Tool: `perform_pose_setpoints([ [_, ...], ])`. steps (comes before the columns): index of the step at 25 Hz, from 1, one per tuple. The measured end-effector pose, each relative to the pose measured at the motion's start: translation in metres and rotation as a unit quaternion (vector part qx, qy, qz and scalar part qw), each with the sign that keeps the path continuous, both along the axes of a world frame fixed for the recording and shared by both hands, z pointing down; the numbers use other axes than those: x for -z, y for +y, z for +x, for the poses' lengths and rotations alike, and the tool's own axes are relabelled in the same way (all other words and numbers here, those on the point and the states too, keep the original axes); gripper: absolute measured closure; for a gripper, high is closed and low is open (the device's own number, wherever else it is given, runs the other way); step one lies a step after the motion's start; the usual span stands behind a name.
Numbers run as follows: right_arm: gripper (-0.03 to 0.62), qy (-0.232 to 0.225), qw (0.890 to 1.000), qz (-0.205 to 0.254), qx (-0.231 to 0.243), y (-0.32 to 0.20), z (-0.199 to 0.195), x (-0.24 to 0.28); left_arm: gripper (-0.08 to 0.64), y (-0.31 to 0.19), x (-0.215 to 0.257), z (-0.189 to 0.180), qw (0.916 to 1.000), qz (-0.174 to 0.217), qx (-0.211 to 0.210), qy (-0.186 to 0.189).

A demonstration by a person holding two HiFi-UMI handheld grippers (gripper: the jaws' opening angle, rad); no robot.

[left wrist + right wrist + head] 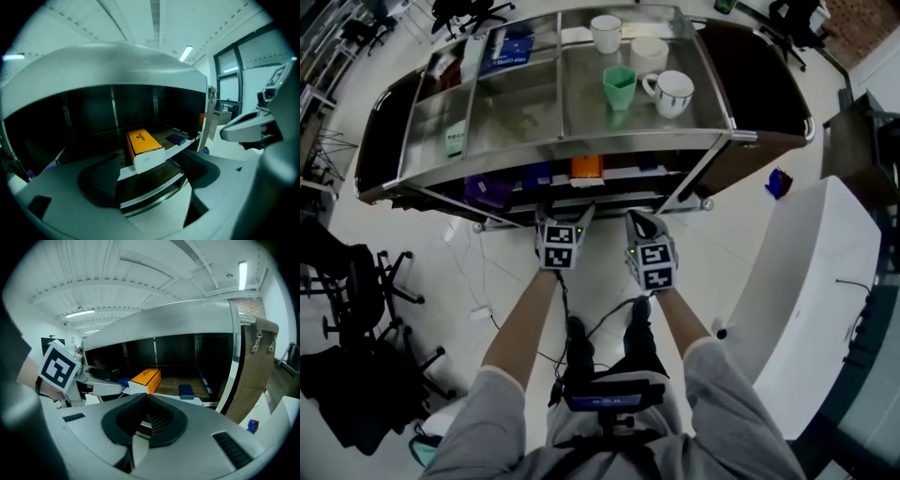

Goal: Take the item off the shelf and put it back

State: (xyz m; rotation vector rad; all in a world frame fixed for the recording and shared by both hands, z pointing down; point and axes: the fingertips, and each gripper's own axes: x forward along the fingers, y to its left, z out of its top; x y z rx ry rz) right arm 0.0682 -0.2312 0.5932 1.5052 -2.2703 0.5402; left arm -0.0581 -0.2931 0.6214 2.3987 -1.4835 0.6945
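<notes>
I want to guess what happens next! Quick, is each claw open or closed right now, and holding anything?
Left claw: open, holding nothing.
Right claw: closed, holding nothing.

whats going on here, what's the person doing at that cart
A person stands at a metal cart with a tool in each hand, both pointed at its lower shelf. An orange box lies there at the front edge. The left tool is open and empty, lined up with the box but short of it. The right tool is shut and holds nothing. The cups on top are not being handled. Right now the box sits on the shelf, not gripped.
</notes>
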Motion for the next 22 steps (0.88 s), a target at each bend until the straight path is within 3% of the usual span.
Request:
perform_pose_setpoints([
  [11, 0.583, 0.015, 1.000, 0.021, -0.018, 0.054, 0.001, 0.042, 0.543, 0.093, 0.069, -0.066, 0.9984, 0.014, 0.037, 0.041],
  [22, 0.583, 0.012, 0.999, 0.025, -0.038, 0.116, 0.017, 0.061, 0.552, 0.174, 0.105, -0.130, 0.9957, 0.023, 0.069, 0.057],
])
